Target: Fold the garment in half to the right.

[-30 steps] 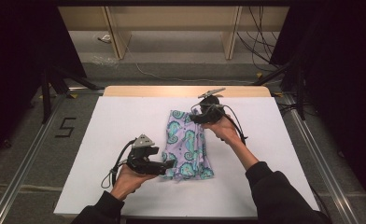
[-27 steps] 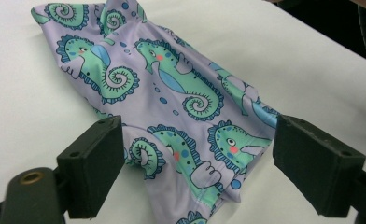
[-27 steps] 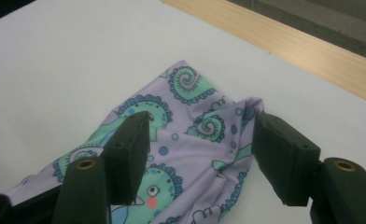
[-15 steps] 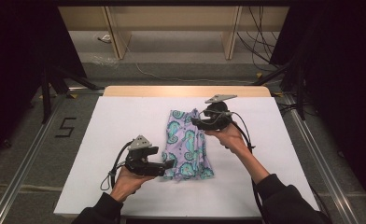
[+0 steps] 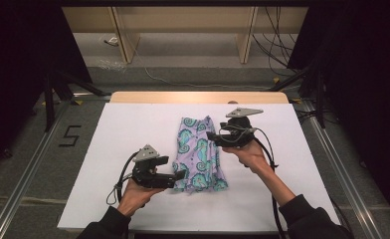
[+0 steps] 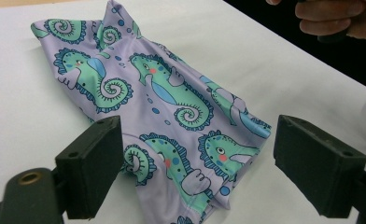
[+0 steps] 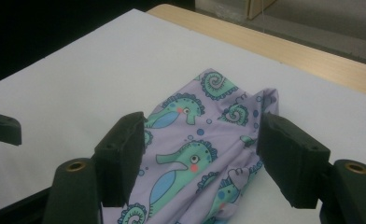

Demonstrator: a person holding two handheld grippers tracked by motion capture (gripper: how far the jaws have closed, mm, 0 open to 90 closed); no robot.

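Cloth (image 5: 199,154) lay folded lengthwise near the middle of the white table (image 5: 108,149), a lilac strip printed with green seahorses, running away from the person. The far end looked bunched and slightly raised; the near end spread flatter and wider.

Left gripper (image 5: 179,175) sat low at the cloth's near left corner, jaws apart, nothing between the pads. In the left gripper view the jaws framed the near edge of the cloth (image 6: 181,140) without pressing it. My reading: it was lined up to take that corner for the next fold or a straightening pull.

Right gripper (image 5: 212,136) stood at the cloth's right edge, toward the far end. Its jaws had just been opening; the right gripper view showed them wide, with the cloth (image 7: 195,154) beyond and below them, not pinched. Probably a release after setting a fold, with the hand drawing off to the right.

Hard to make out:
- How many layers the fold held; the edges overlapped and the print hid the seams.
- What kind of garment it was; no waistband or hem could be told for sure.
- Whether the left jaws' lower tips brushed the fabric; that contact line fell below the picture's edge.
- The right hand (image 6: 340,18) was cut off at the top of the left gripper view.
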